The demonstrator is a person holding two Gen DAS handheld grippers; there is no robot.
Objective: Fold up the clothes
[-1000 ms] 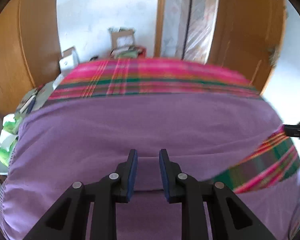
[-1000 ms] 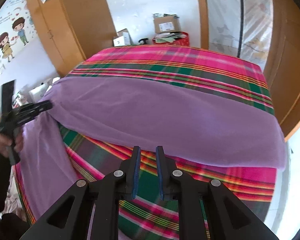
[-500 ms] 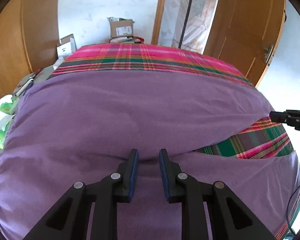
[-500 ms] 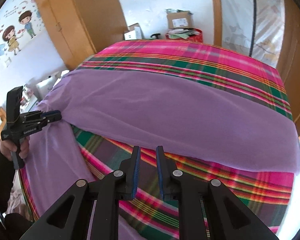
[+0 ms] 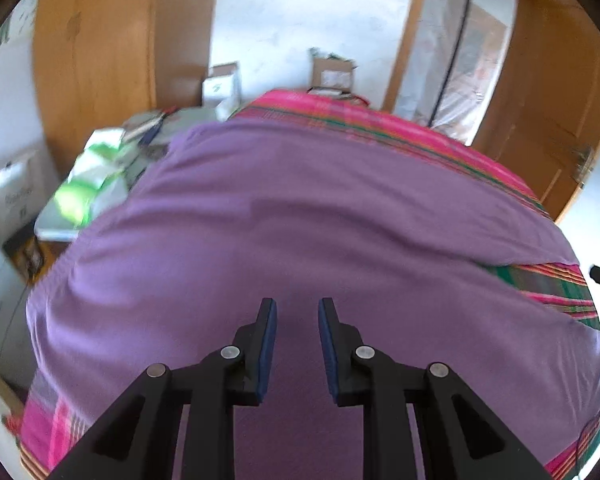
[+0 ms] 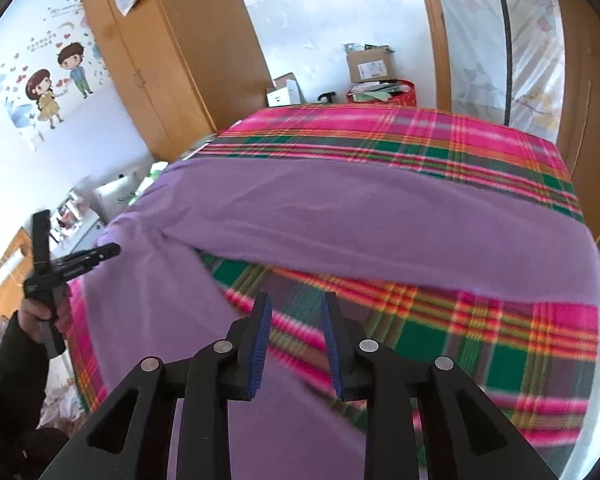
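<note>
Release under way: right gripper (image 6: 293,336) jaws opening, empty, above purple cloth (image 6: 380,220); left gripper (image 5: 297,344) parted, empty, swung toward nine o'clock.

purple cloth (image 5: 300,220): matt, smooth | plaid bedspread (image 6: 420,140): woven | wardrobe (image 6: 188,52): glossy wood

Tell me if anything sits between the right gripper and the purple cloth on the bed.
Nothing visible does. The right gripper, its jaws opening with nothing between them, hangs over bare plaid bedcover. The purple cloth lies open just beyond and to its left, unobstructed.
</note>
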